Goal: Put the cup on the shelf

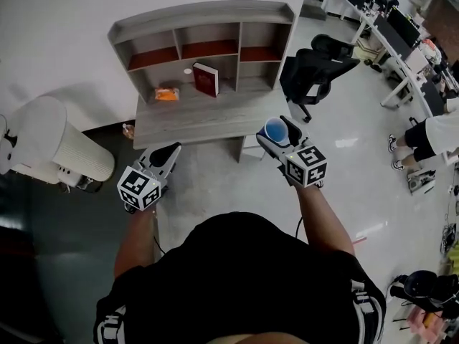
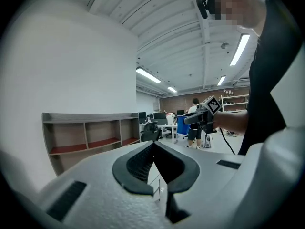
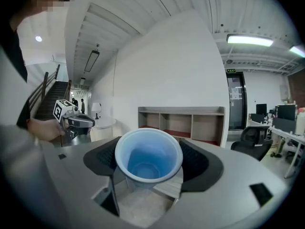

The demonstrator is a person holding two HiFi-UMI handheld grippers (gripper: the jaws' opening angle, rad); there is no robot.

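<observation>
Cup (image 3: 148, 157), blue, hangs in the air off the worktop's (image 1: 193, 124) front right corner. The left claw (image 1: 170, 152) is closed and empty, off the front left corner. An orange packet (image 1: 167, 94) and a red book (image 1: 206, 79) sit near the back edge, under the shelf (image 1: 201, 20). The right claw (image 1: 276, 130) grips the cup.

Bright, even light falls from ceiling strip lamps (image 3: 250, 40) above the right gripper (image 3: 148, 160). The glossy floor (image 1: 346, 142) beside it shows pale glare. Both gripper views bulge fisheye, with black corners and a soft nearest casing.
</observation>
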